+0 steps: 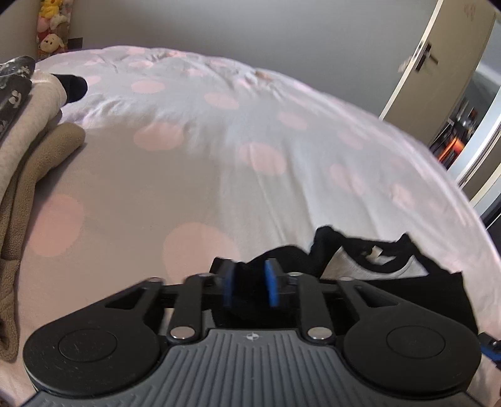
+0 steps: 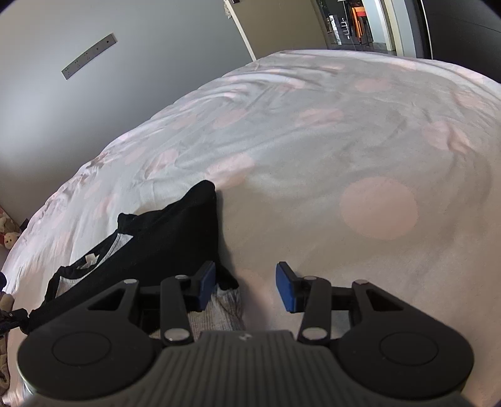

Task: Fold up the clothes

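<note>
A black garment with a grey-white inner panel [image 1: 369,266] lies on the bed close in front of me; it also shows in the right wrist view [image 2: 175,225]. My left gripper [image 1: 250,283] has black cloth of the garment between its blue pads, and the jaws stand a little apart around it. My right gripper [image 2: 245,289] is open, low over the bedsheet, just right of the garment's edge; its left pad [image 2: 206,286] overlaps the cloth.
The bed has a white sheet with pink dots [image 1: 219,150]. A stack of folded beige and grey clothes [image 1: 28,131] lies at the left edge. Plush toys [image 1: 51,28] sit in the far corner. A door and wardrobe [image 1: 438,62] stand at the right.
</note>
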{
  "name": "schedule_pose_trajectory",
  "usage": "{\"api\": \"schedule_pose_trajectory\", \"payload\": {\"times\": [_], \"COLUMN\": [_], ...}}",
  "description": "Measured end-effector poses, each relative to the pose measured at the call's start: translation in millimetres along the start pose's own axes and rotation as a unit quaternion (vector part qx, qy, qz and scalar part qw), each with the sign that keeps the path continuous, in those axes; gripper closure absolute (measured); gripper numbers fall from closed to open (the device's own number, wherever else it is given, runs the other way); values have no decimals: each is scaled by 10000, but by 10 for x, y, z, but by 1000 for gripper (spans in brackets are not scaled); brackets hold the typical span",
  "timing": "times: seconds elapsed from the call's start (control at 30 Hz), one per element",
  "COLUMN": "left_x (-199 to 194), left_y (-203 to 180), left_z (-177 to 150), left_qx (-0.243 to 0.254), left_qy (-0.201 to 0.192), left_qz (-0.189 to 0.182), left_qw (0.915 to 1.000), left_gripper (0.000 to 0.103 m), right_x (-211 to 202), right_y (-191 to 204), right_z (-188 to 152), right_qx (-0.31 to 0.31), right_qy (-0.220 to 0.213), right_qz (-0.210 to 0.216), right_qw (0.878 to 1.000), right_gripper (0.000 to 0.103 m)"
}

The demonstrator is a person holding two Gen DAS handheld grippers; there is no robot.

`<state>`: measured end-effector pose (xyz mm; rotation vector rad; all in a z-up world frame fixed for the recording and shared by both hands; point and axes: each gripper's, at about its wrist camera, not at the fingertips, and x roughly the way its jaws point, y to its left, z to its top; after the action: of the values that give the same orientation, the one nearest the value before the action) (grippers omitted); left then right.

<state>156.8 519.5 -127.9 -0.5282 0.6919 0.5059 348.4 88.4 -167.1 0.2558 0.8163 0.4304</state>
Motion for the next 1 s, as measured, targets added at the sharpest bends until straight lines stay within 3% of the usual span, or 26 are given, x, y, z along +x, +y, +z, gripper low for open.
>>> {"api": "schedule_pose_trajectory", "payload": {"times": [0.03, 0.13, 0.4, 0.43, 0.47, 0.5, 0.53, 0.57, 0.63, 0.8, 1.0], "left_x": [-58, -211, -114, -82, -49, -17, 16, 41, 18, 63, 117], "left_y": [6, 6, -94, -107, -120, -133, -146, -170, -323, -852, -1488], "left_z": [2, 8, -62, -55, -48, -42, -35, -27, -15, -61, -115], "left_qx": [-8, 209, 838, 881, 925, 968, 1012, 1071, 1308, 1571, 1873], "left_qy": [-96, -200, 208, 228, 247, 267, 287, 309, 415, 781, 1212], "left_qz": [-56, -173, -153, -159, -164, -170, -176, -175, -205, -881, -1683], "left_qw": [9999, 9994, 9962, 9957, 9953, 9948, 9943, 9936, 9903, 9805, 9602], "left_gripper": [65, 63, 54, 56, 64, 74, 93, 101, 103, 103, 103], "right_x": [-6, -17, -46, -47, -48, -44, -42, -37, -27, -8, -31], "right_y": [2, 13, 57, 61, 60, 58, 53, 51, 48, 49, 54], "right_z": [3, 7, 9, 8, 6, 9, 11, 13, 17, 15, 19], "right_qx": [2, 36, 71, 73, 78, 92, 108, 118, 138, 194, 228], "right_qy": [-8, -11, -4, 1, 6, 12, 15, 16, 19, 62, 60], "right_qz": [21, 95, 300, 313, 318, 324, 329, 333, 342, 448, 527], "right_qw": [10000, 9999, 9995, 9995, 9995, 9994, 9994, 9994, 9993, 9988, 9983], "right_gripper": [56, 56, 53, 53, 53, 52, 52, 52, 52, 52, 52]}}
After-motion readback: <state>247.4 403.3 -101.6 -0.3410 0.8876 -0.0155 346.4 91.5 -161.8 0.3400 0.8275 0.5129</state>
